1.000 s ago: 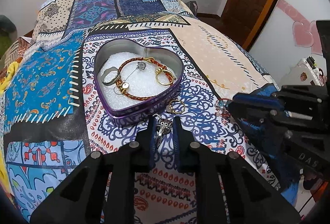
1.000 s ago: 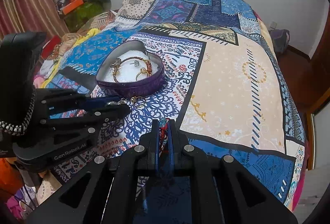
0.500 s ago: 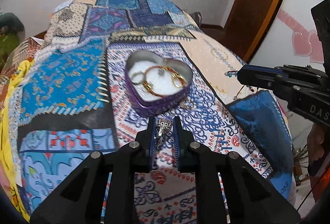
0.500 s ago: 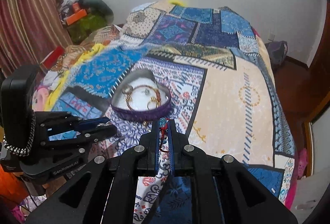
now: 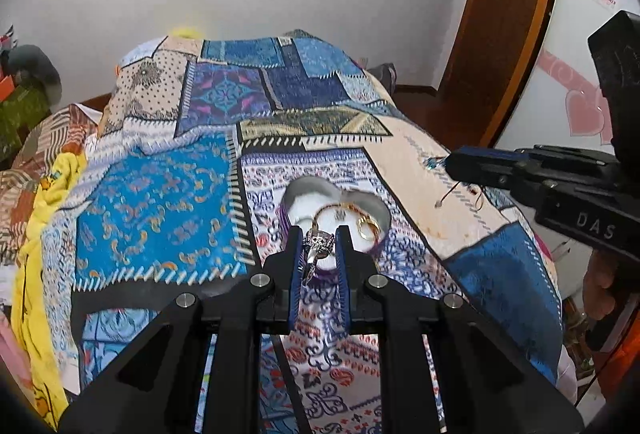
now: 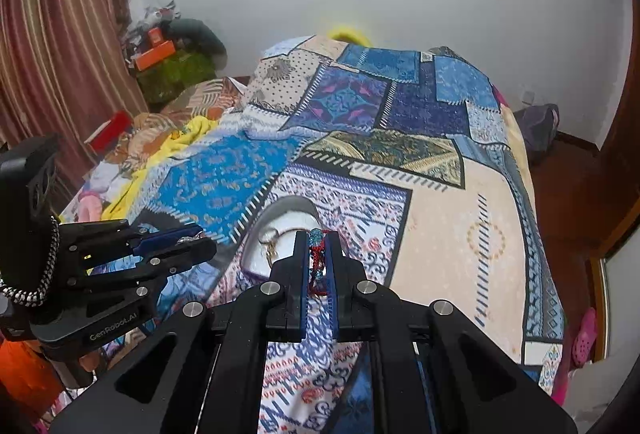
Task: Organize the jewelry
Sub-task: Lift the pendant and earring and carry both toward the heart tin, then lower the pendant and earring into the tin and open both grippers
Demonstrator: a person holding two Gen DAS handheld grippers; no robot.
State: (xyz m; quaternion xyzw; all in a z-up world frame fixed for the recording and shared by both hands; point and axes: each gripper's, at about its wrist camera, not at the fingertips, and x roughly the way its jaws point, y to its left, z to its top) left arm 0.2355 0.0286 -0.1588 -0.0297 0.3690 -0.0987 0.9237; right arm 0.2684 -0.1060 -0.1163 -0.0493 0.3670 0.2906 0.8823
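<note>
Left tongs [image 5: 319,246] clamp a silver pendant [image 5: 317,239], right tongs [image 6: 318,250] pinch a beaded bracelet [image 6: 316,254]; both held above the bed [image 6: 460,218], likely for dropping into heart tin [image 5: 308,190].

Left gripper [image 5: 319,234] and right gripper [image 6: 319,238] both angle downward, jaws nearly closed.
</note>
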